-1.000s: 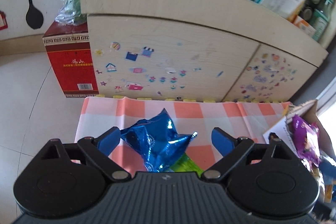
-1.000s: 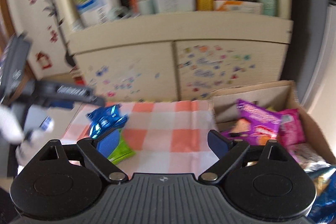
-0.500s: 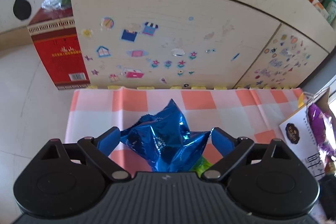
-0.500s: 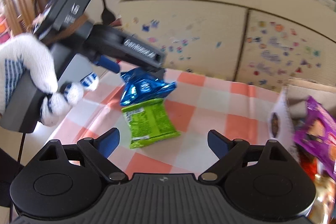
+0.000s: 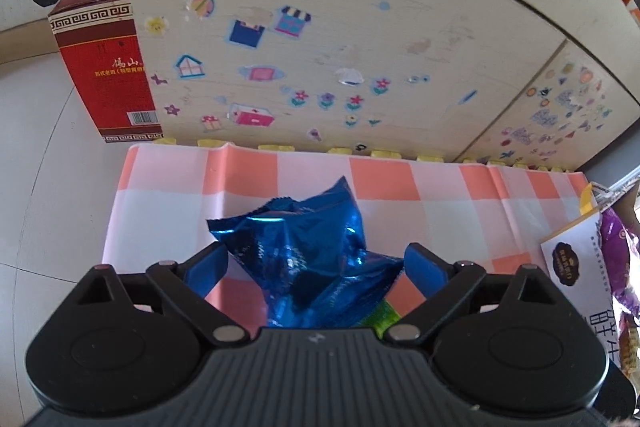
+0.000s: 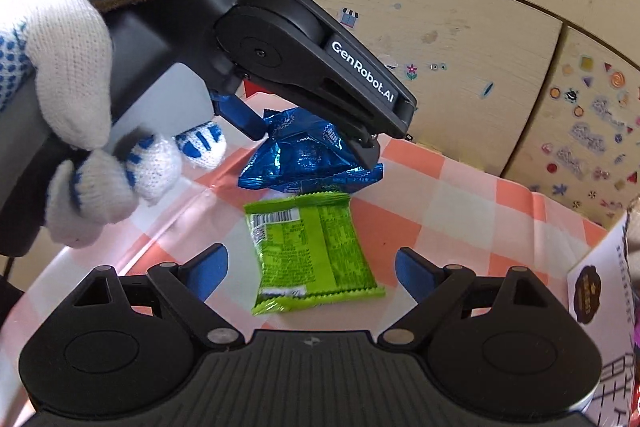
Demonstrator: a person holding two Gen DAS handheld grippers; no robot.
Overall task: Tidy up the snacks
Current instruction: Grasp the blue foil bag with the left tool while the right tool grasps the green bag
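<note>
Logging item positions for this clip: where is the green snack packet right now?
In the right wrist view the green snack packet lies flat on the checked cloth, centre frame, its far edge tucked under the blue foil packet.

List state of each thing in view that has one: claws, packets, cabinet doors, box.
left claw: open, jaws either side of the blue packet
right claw: open, empty, over the green packet
blue packet: crumpled, lower edge overlapping the green one
green packet: flat on the checked cloth, back side up
cabinet doors: closed
cardboard box: open, snacks inside
</note>
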